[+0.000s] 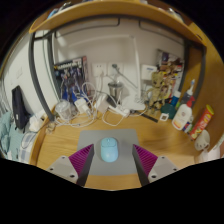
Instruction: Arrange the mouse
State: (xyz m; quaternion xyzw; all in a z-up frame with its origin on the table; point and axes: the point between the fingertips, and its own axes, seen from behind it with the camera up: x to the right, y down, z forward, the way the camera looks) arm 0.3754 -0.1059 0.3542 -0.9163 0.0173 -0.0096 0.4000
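A pale blue mouse (108, 151) lies on a grey mouse mat (110, 170) on the wooden desk (170, 150). My gripper (112, 160) is open, with its pink pads (81, 160) at either side of the mat's near part. The mouse stands between the fingertips and slightly ahead, with a gap at each side. It rests on the mat on its own.
Beyond the mat lie white cables and a power strip (115, 110) by the wall. Bottles and cans (188, 112) stand at the right. A black device (20, 105) and white items stand at the left. A wooden shelf edge runs overhead.
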